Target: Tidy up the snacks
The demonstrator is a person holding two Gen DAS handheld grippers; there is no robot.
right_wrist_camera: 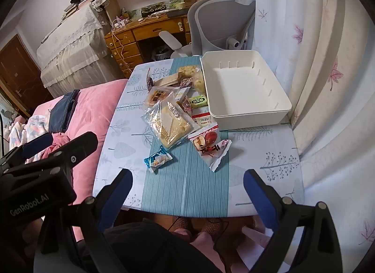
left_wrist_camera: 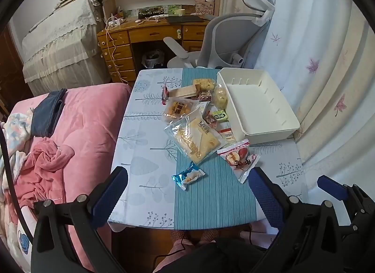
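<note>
Both tongs wide apart, nothing between the pads, both angled down over the near edge of the counter point(left_wrist_camera: 131, 132). Left tongs point(left_wrist_camera: 187, 193) hover over the teal striped runner point(left_wrist_camera: 211, 202); right tongs point(right_wrist_camera: 187, 191) do the same, just to the right of the left ones.

Snacks lie loose on the counter, none in the bin:
- small blue packet point(left_wrist_camera: 188, 176) nearest, on the runner, apart from the rest
- red-and-white packet with a fruit picture point(left_wrist_camera: 239, 158) to its right, near the bin's near corner
- big clear bag of pale yellow slabs point(left_wrist_camera: 196, 139) mid-counter, touching the pile beyond it
- orange-print bag point(left_wrist_camera: 178, 108) further back, overlapped by the clear bag's far corner
- small green packet point(left_wrist_camera: 220, 116) just beside the bin's left wall
- tan flat pack point(left_wrist_camera: 182, 91) and two bags of puffed yellow pieces point(left_wrist_camera: 204, 84) at the far end of the pile
- a few small dark-red wrappers in between, too small to read

White bin point(left_wrist_camera: 276, 130) sits on the right side of the counter, against the curtain point(left_wrist_camera: 328, 62), open top, inside bare, slotted walls.

Pink bed point(left_wrist_camera: 89, 120) left of the counter. Grey office chair point(left_wrist_camera: 225, 38) and wooden desk point(left_wrist_camera: 150, 36) beyond the far edge.
</note>
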